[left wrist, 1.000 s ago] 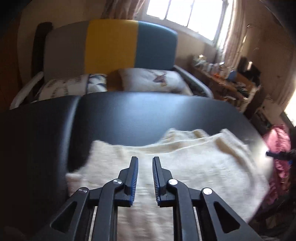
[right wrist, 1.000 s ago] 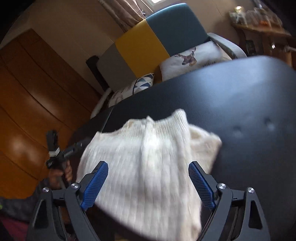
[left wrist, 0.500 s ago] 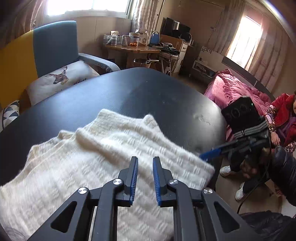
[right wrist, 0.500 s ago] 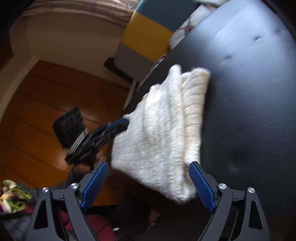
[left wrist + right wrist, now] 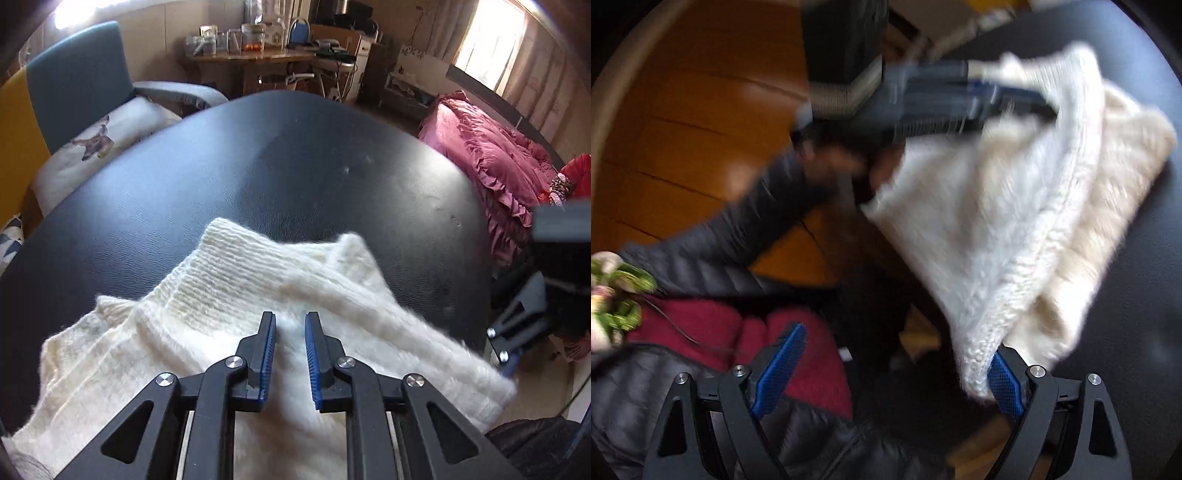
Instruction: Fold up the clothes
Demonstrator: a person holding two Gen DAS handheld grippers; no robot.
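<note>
The cream sweater (image 5: 229, 325) lies folded on the black worktop (image 5: 295, 177), one corner overhanging its near edge. Above the sweater, the left hand-held gripper (image 5: 290, 328) has its jaws nearly closed, holding nothing. The right hand-held gripper (image 5: 897, 354) is spread wide at the overhanging corner

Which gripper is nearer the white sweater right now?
Left. The left gripper is right over the sweater on the black table, fingers nearly closed. The right gripper is wide open at the sweater's overhanging edge, one pad against the knit.
</note>
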